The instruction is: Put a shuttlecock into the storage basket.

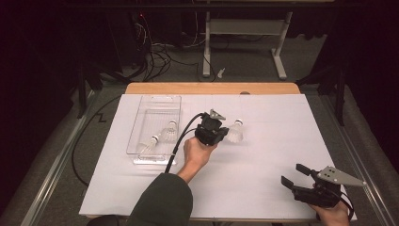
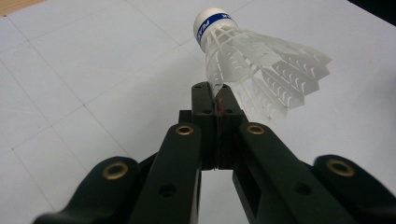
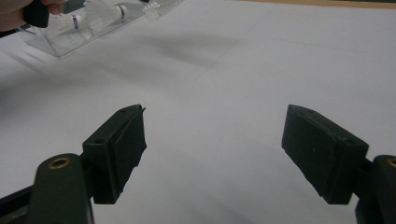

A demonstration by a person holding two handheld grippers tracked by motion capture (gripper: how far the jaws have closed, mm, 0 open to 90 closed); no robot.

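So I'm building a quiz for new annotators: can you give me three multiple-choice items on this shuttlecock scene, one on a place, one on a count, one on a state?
1. Where do the shuttlecocks not held by a gripper lie?
A. in the clear tray
B. on the floor
C. by the right gripper

2. How many shuttlecocks are on the table in all?
A. one
B. three
C. five

3. How does the right gripper stand?
A. shut on a shuttlecock
B. shut on nothing
C. open, with nothing between its jaws

Answers:
1 A, as the high view shows two lying inside the clear tray.
2 B, those two shuttlecocks plus the held shuttlecock pinched by its skirt in the left gripper.
3 C, the right gripper has its jaws wide apart over bare white table cover.
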